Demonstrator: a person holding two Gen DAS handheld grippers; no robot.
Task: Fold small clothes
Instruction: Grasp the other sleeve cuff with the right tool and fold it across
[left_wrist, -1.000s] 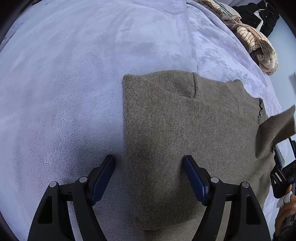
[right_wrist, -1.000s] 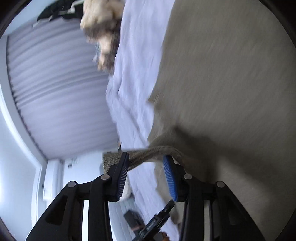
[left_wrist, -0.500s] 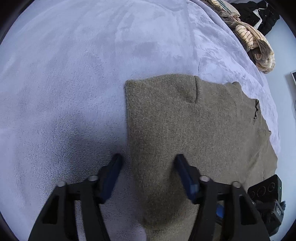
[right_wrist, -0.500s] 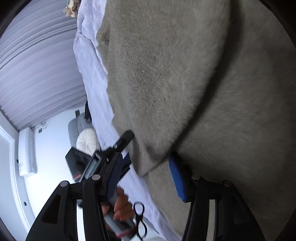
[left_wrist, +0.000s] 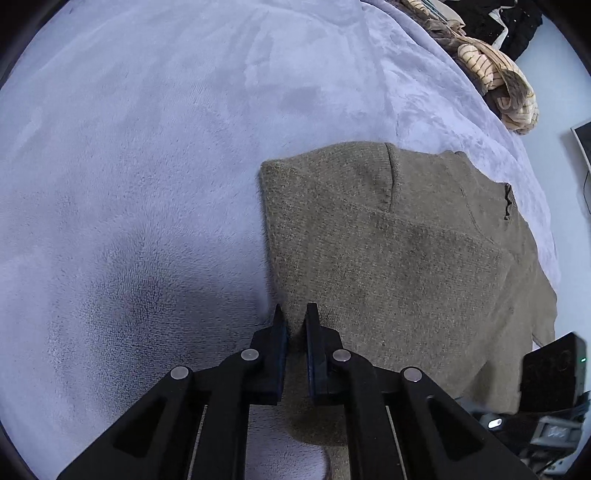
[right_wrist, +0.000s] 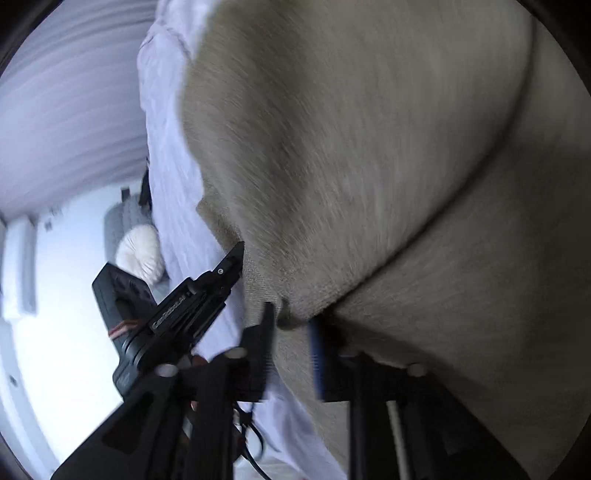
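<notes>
1. We see the olive knit garment (left_wrist: 399, 258) lying flat on the lavender blanket (left_wrist: 147, 147).
2. Our left gripper (left_wrist: 294, 325) pinches its left edge.
3. Our right gripper (right_wrist: 291, 332) is closing around another edge.

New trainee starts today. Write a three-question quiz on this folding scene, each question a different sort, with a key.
1. True or false: the left gripper is shut on the left edge of the olive knit garment.
2. What does the garment lie on? A) a wooden table B) a lavender plush blanket C) a tiled floor
3. Fill in: past the blanket's far edge sits a heap of cream ______ clothing.

Key: 1 true; 2 B; 3 striped.
</notes>
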